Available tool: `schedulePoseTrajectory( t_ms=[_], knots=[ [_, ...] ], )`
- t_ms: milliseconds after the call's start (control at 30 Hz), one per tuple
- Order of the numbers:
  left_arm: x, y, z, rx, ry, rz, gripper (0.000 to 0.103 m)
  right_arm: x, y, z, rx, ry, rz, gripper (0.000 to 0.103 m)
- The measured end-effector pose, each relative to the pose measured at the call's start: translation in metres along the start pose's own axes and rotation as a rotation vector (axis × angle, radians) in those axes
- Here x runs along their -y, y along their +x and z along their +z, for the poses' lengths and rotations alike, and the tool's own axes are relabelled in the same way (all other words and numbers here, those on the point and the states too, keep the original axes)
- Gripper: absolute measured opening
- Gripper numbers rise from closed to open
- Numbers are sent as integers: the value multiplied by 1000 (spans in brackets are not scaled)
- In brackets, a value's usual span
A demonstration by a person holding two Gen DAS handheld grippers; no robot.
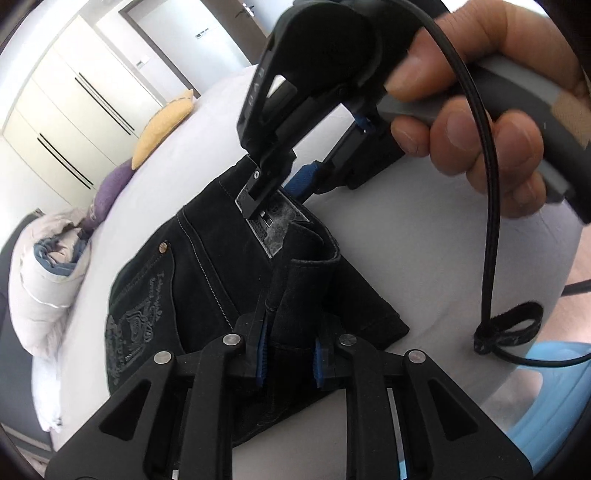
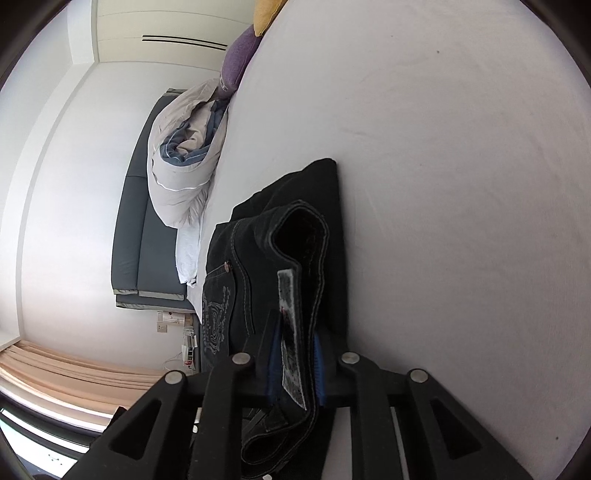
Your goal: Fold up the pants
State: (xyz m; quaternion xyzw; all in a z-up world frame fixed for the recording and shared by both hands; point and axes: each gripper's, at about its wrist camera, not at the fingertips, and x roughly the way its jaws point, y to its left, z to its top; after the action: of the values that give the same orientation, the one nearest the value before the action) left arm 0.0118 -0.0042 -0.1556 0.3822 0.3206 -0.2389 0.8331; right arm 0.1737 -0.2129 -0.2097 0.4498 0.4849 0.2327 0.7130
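At the far left a rumpled duvet [image 1: 48, 273] lies heaped along the edge of the bed [image 1: 207, 122], with a purple pillow [image 1: 112, 188] and a yellow pillow [image 1: 164, 127] lined up past it. Behind them stand white wardrobe doors [image 1: 77, 110] with dark slot handles, and a door [image 1: 218, 33] shows further round the room.

The black pants [image 1: 207, 266] lie in the middle of the white sheet, bunched into a thick folded stack, with an embroidered back pocket [image 1: 135, 325] facing up on the left side. The left gripper [image 1: 288, 354] is narrowly parted and pinches a fold of the dark cloth between its blue pads. Just beyond it the right gripper [image 1: 284, 184] comes down onto the waistband, where a grey label [image 1: 271, 225] shows; a hand [image 1: 476, 110] grasps its handle, and a black cable [image 1: 484, 229] loops down to the right.

From the right wrist view, that gripper [image 2: 295, 365] is nearly closed, clamping the waistband [image 2: 306, 266] and its label between the pads. The sheet [image 2: 461, 184] stretches bare to the right. A grey headboard [image 2: 144, 236] stands by the wall, and a pale curtain [image 2: 66, 369] hangs near the window.
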Motion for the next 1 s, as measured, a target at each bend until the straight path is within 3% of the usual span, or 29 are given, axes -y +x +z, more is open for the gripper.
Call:
schedulePoseTrajectory(
  t_ms=[100, 200, 267, 333, 533, 633, 700, 733, 800, 867, 1000],
  knots=[
    [-5, -1, -2, -3, 1, -3, 20, -2, -11, 4, 42, 2, -13, 30],
    [-16, -12, -8, 2, -49, -43, 36, -3, -28, 9, 102, 8, -53, 38],
    [-28, -28, -17, 28, -89, -49, 87, -7, -38, 12, 123, 3, -65, 39],
    [-42, -48, -27, 86, -131, -79, 95, -15, -48, 12, 140, -16, -42, 39],
    [-121, -42, -40, 103, -376, -166, 95, -64, -32, 4, 61, -149, 140, 39],
    [-161, -29, -46, 113, -521, -202, 94, -69, -7, -15, -19, -178, 164, 39],
    [-177, -20, -52, 107, -596, -252, 94, -57, 16, -33, -113, -177, 111, 42],
    [-183, -11, -57, 84, -645, -289, 94, -46, 28, -41, -159, -176, 47, 33],
    [-194, 9, -72, 24, -758, -352, 90, -30, 30, -52, -123, -211, -17, 4],
    [-214, 21, -84, 13, -848, -432, 66, -22, 22, -49, -131, -133, 16, 4],
    [-250, 25, -81, 83, -900, -497, 65, -45, 1, -35, -83, -190, 47, 21]
  ],
)
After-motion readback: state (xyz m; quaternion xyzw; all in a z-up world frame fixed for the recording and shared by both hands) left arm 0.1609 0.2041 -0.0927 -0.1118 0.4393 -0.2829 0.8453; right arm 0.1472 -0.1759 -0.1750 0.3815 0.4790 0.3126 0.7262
